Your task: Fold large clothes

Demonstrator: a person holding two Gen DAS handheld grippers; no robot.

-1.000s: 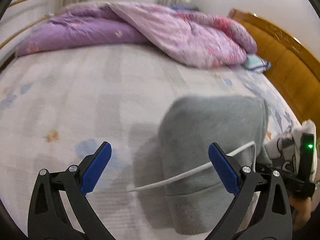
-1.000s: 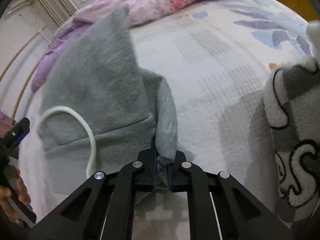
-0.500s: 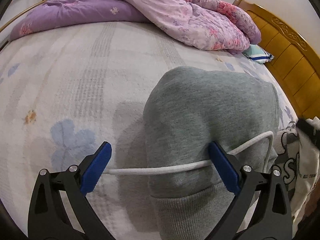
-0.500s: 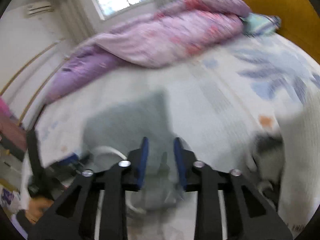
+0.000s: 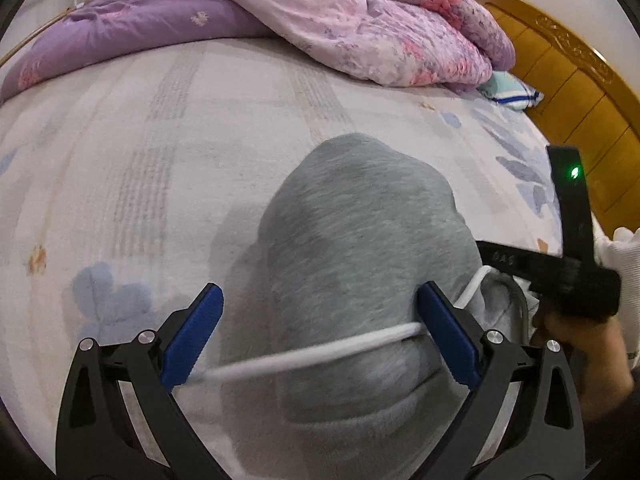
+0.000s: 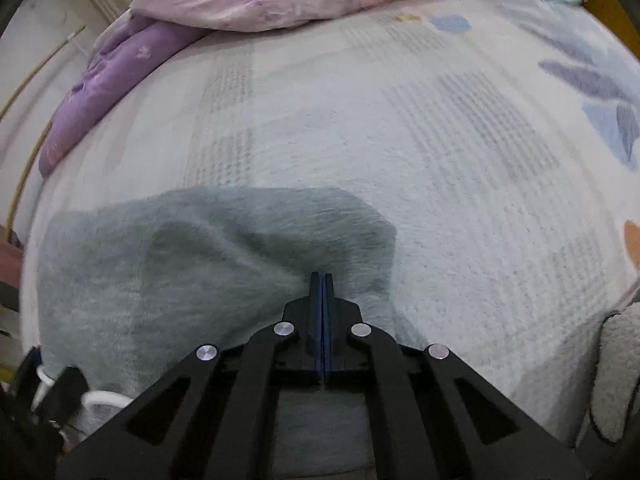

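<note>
A grey hooded sweatshirt (image 5: 360, 248) lies folded on the bed, with its white drawstring (image 5: 320, 356) running across it. My left gripper (image 5: 320, 328) is open and empty, its blue pads straddling the sweatshirt just above it. In the right wrist view the sweatshirt (image 6: 180, 264) lies flat to the left and ahead. My right gripper (image 6: 322, 280) is shut with its tips over the sweatshirt's right part; no cloth shows between the pads. The right gripper's black body also shows in the left wrist view (image 5: 560, 272).
A purple and pink floral quilt (image 5: 320, 24) is heaped at the far side of the bed. A wooden headboard (image 5: 580, 92) runs along the right. A small blue-striped cloth (image 5: 508, 88) lies near it. A white and grey patterned garment (image 6: 616, 368) sits at the right edge.
The right gripper let go of the sweatshirt's hem, opened, then shut empty as it came down. The sweatshirt dropped flat onto the bed. The left gripper moved closer over it, still open.
</note>
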